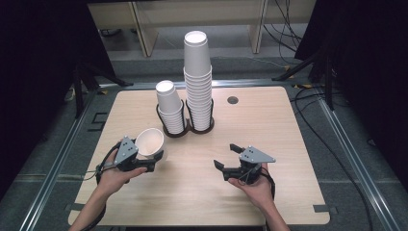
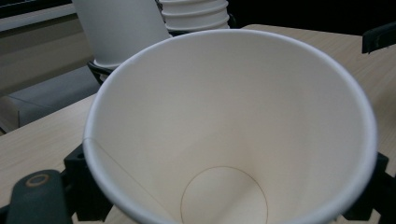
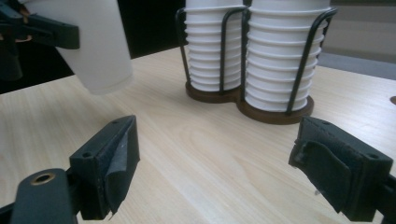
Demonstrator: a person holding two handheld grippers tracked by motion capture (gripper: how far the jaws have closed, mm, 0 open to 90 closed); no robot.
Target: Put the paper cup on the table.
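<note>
My left gripper (image 1: 155,160) is shut on a single white paper cup (image 1: 149,141), held just above the table at the front left with its mouth turned up toward the camera. The left gripper view looks straight into that cup (image 2: 224,140), with a black jaw on each side of it. Two stacks of white cups stand in a black wire holder (image 1: 188,126) at the table's middle back: a short stack (image 1: 169,107) and a tall stack (image 1: 197,79). My right gripper (image 1: 227,155) is open over bare wood at the front right, nothing between its jaws. The held cup (image 3: 93,46) also appears in the right gripper view.
The wooden table (image 1: 269,125) has a small round hole (image 1: 233,100) behind the holder on the right. Metal rails run along both sides, cables lie on the floor at the right, and dark stands flank the table.
</note>
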